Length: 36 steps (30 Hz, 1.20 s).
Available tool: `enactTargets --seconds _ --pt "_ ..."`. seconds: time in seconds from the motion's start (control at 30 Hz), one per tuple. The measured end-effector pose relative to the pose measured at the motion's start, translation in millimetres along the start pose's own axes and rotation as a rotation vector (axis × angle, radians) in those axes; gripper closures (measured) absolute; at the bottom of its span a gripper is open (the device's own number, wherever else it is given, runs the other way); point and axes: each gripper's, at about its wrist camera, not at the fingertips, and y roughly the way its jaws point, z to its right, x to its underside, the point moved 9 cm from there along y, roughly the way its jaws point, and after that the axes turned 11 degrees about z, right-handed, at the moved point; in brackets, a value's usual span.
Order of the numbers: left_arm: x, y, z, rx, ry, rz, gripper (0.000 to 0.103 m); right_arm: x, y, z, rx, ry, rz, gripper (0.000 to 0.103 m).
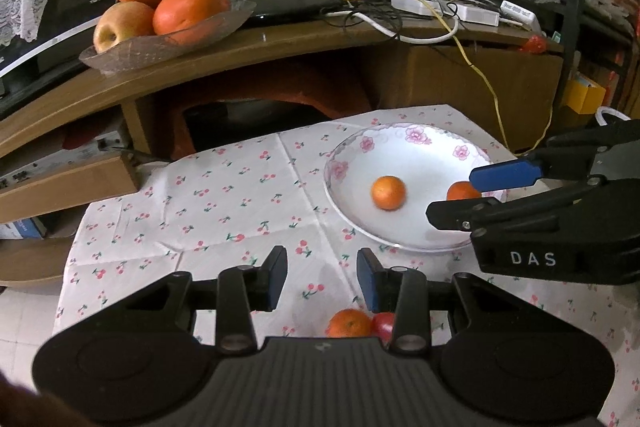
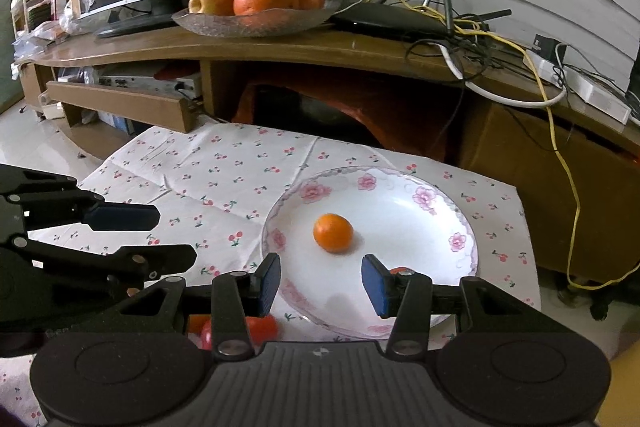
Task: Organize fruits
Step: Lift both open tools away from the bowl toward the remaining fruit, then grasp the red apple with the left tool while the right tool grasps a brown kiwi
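A white floral plate (image 1: pixel 424 151) (image 2: pixel 400 203) sits on the cherry-print cloth. A small orange (image 1: pixel 388 192) (image 2: pixel 333 233) lies in its middle. A second orange fruit (image 1: pixel 462 191) sits at the plate's right side, partly hidden; in the right wrist view only a sliver (image 2: pixel 400 271) shows behind a finger. My right gripper (image 2: pixel 320 285) (image 1: pixel 476 193) is open and empty above the plate's near edge. My left gripper (image 1: pixel 322 279) (image 2: pixel 168 233) is open and empty over the cloth. An orange (image 1: pixel 349 323) and a red fruit (image 1: pixel 383 325) (image 2: pixel 260 331) lie on the cloth under it.
A wooden TV stand (image 1: pixel 280 43) runs behind the cloth-covered table. A glass dish (image 1: pixel 160 43) (image 2: pixel 256 21) with large oranges and apples stands on it, next to a router (image 2: pixel 392 21), tangled cables and a power strip (image 2: pixel 580 87). Tiled floor (image 2: pixel 32 143) lies left.
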Motion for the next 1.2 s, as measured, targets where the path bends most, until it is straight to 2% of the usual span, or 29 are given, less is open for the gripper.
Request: enactTargets --seconds 0.4,0.77,0.97,1.2 --pt "22.6 -25.0 -18.3 -0.005 0.023 -0.021 0.06 9.5 -9.0 -20.0 -0.036 -0.014 -0.024 0.056" --pt "70.9 -47.9 -30.5 0.027 0.103 -0.088 0.059 33.4 -23.1 -38.6 -0.117 -0.028 -0.068 0.053" --pt "71.4 -55.3 -37.7 0.027 0.101 -0.066 0.058 39.2 -22.5 -56.8 -0.188 -0.036 -0.081 0.051" --pt "74.8 -57.3 -57.4 -0.021 0.087 -0.057 0.058 39.8 -17.4 -82.4 -0.268 -0.039 -0.082 0.05"
